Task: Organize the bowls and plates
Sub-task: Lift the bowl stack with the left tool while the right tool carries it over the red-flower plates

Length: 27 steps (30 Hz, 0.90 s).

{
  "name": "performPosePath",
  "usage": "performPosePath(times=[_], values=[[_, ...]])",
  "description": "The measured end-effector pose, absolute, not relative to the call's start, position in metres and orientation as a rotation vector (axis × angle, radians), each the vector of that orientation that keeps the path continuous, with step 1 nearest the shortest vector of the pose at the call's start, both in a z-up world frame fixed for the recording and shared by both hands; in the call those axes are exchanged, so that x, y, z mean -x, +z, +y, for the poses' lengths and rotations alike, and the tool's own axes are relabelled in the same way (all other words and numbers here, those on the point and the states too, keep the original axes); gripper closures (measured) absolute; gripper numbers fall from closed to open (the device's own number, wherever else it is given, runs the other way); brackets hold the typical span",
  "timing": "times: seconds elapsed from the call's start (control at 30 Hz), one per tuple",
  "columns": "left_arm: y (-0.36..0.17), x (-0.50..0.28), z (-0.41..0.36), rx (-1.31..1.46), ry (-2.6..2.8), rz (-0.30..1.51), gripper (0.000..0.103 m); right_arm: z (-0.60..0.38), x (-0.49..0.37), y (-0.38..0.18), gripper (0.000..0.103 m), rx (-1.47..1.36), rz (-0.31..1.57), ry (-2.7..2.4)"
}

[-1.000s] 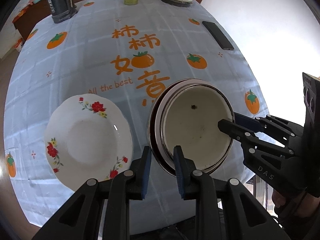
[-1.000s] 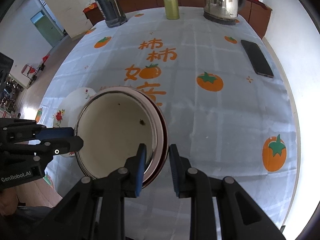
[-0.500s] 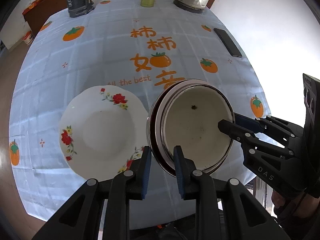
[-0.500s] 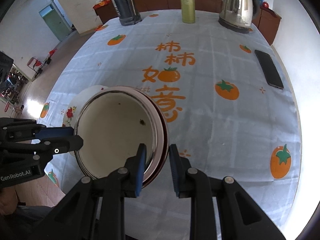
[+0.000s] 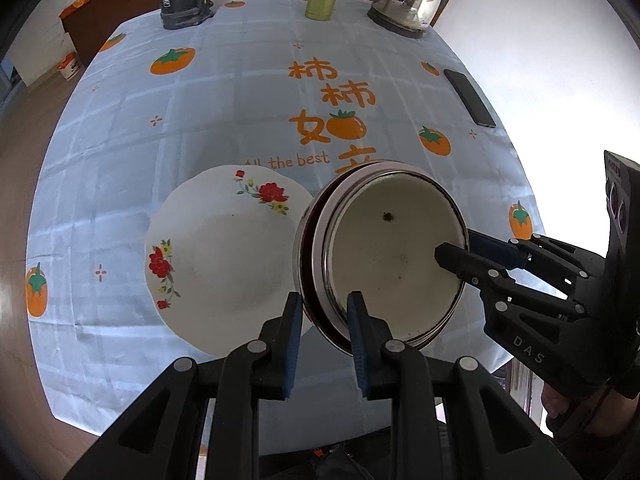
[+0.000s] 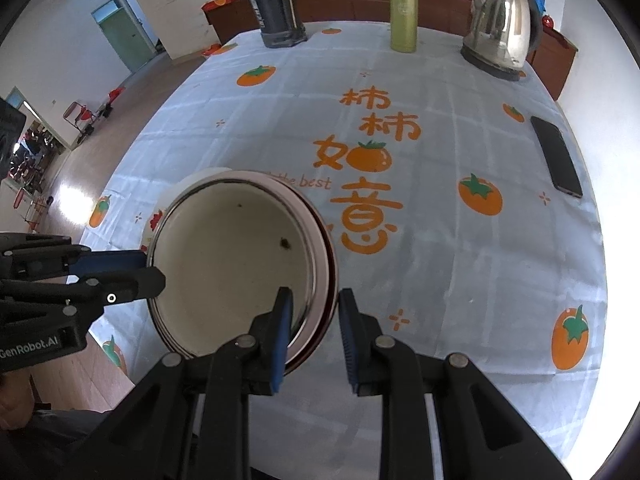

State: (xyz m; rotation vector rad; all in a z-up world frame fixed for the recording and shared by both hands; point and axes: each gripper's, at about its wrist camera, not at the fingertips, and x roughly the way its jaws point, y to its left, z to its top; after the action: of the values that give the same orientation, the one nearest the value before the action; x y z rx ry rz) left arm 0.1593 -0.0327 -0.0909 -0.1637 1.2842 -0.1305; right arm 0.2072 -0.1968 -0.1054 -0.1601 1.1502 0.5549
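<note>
Two grippers share one load above a round table [image 5: 120, 168] covered with a pale blue cloth printed with orange persimmons and orange characters. That load is a stack of bowls [image 5: 384, 256], cream inside with a dark red outer rim, held tilted in the air over the near side of the table, beside and partly over a white flowered plate [image 5: 224, 256] that lies flat on the cloth. The left gripper [image 5: 323, 322] has its blue pads clamped across the near rim of the stack, one pad outside and one inside. The right gripper [image 6: 314, 326] pinches the opposite rim the same way, its inner pad against the cream wall, so the bowls hang between the two tools. A small dark speck [image 5: 387, 217] sits on the inner bowl's floor. Along the far edge stand a steel kettle [image 6: 502, 28], a dark flask [image 6: 276, 8] and a green tumbler [image 6: 403, 14]. A black phone [image 6: 556, 156] lies flat near the right edge.
</note>
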Motion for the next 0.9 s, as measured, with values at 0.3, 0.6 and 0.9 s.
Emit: performPosePath(times=[0.3, 0.6, 0.9], values=[[-0.088, -0.156, -0.019, 0.179, -0.114, 1.279, 0.078, -0.183, -0.206, -0.104, 0.08, 0.175, 1.146, 0.57], [-0.088, -0.153, 0.0, 0.2, -0.086, 1.277, 0.078, -0.164, -0.206, -0.101, 0.08, 0.198, 1.139, 0.597], [-0.088, -0.151, 0.016, 0.22, -0.06, 1.274, 0.078, -0.145, -0.207, -0.103, 0.08, 0.221, 1.143, 0.624]])
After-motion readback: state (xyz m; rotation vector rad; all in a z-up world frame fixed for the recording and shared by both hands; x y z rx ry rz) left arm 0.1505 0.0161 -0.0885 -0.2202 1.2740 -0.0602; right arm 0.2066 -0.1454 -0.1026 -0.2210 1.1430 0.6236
